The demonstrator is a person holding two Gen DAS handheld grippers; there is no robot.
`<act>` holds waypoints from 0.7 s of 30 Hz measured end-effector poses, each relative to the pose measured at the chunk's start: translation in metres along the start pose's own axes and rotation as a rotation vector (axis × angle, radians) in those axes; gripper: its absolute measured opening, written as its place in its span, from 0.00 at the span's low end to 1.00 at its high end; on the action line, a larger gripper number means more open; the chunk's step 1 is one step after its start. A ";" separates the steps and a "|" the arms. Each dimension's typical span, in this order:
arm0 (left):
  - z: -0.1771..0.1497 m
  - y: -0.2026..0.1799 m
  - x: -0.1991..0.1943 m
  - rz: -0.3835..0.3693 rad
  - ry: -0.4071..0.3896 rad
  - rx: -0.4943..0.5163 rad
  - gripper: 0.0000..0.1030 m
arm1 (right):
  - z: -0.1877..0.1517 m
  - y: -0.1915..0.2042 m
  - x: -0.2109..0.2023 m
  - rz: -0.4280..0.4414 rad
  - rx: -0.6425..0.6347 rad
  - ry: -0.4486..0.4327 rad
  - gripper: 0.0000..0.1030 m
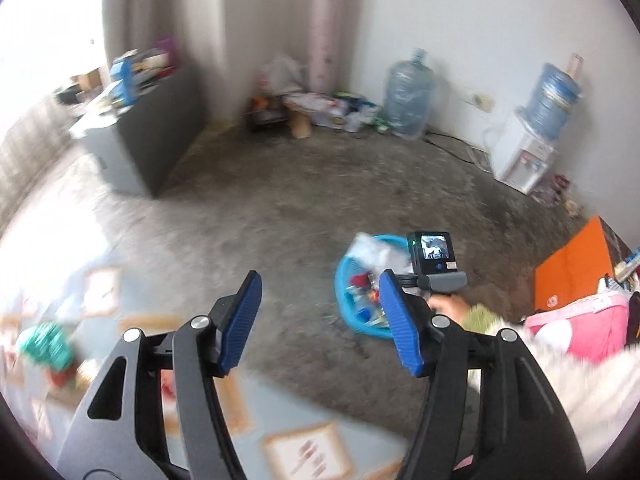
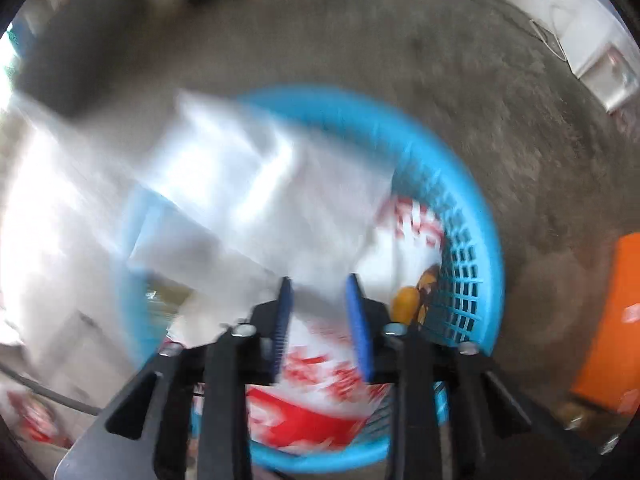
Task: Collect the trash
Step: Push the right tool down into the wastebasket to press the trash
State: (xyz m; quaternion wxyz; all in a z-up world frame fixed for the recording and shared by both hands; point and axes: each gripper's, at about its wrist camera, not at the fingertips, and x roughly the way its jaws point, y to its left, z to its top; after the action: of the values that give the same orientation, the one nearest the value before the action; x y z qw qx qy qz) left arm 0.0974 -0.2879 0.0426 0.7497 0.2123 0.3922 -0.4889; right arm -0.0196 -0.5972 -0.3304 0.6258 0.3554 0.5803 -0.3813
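The left gripper (image 1: pixel 320 320) hangs spread wide with nothing between its blue pads (image 1: pixel 242 316), above a pale patterned mat (image 1: pixel 304 452) and the concrete floor (image 1: pixel 280 208). On the floor ahead and to its right sits the blue basket (image 1: pixel 344 300), with red, white and blue scraps inside. The right gripper (image 2: pixel 320 320) is over that basket (image 2: pixel 472 256), its jaws partly apart with a crumpled clear plastic bag (image 2: pixel 240 184) in front of them; the blur is too heavy to tell whether the pads are pinching the bag or only beside it. The bag hangs over the basket's far and left rim. Under it in the basket lie a red-and-white wrapper (image 2: pixel 316 412) and something orange (image 2: pixel 408 300) against the mesh wall. In the left view a grey cabinet (image 1: pixel 160 128), two water jugs (image 1: pixel 408 96) and a dispenser (image 1: pixel 524 160) stand along the walls, and an orange board (image 1: pixel 576 264) lies to the right.
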 end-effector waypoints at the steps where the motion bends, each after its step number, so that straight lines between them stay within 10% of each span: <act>1: -0.009 0.011 -0.012 0.025 -0.002 -0.021 0.56 | 0.001 0.004 0.021 -0.065 -0.046 0.059 0.17; 13: -0.078 0.087 -0.078 0.165 -0.026 -0.240 0.59 | 0.009 0.029 0.078 -0.258 -0.292 0.128 0.14; 21: -0.089 0.088 -0.098 0.179 -0.113 -0.265 0.71 | -0.012 0.014 -0.020 -0.164 -0.308 -0.057 0.57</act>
State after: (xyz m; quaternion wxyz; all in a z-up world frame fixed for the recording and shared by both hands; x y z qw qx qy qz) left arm 0.1214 -0.1321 0.0617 0.8327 0.1178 0.3899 -0.3752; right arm -0.0138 -0.5787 -0.3115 0.6560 0.1958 0.6408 -0.3475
